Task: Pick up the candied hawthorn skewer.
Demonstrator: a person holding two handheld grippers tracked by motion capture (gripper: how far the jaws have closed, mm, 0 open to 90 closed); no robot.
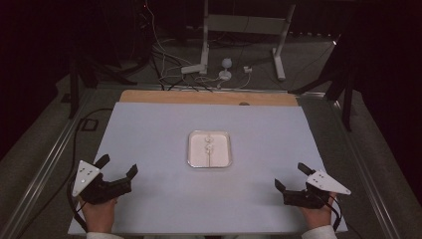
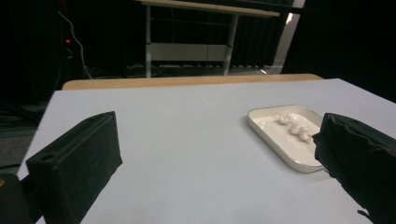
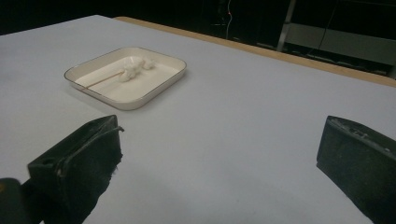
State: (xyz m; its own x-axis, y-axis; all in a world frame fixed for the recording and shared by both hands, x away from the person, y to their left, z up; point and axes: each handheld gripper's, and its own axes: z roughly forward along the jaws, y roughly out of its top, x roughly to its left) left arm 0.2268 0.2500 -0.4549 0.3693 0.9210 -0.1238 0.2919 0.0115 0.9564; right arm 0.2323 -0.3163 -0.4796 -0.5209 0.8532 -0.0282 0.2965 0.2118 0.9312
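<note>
The tray, a shallow white dish with rounded corners, sits at the middle of the tabletop, well apart from both grippers; inside it lie a few small white lumps toward the far rim and a thin stick running back toward the near rim. My left gripper rests near the front left corner and my right gripper near the front right — both with jaws spread wide and nothing between them. I judge the step in hand is the reach in. To do it well I'd bring one gripper in low over the near rim, line its jaws across the stick — not the soft lumps — and steady the tray with the other.
</note>
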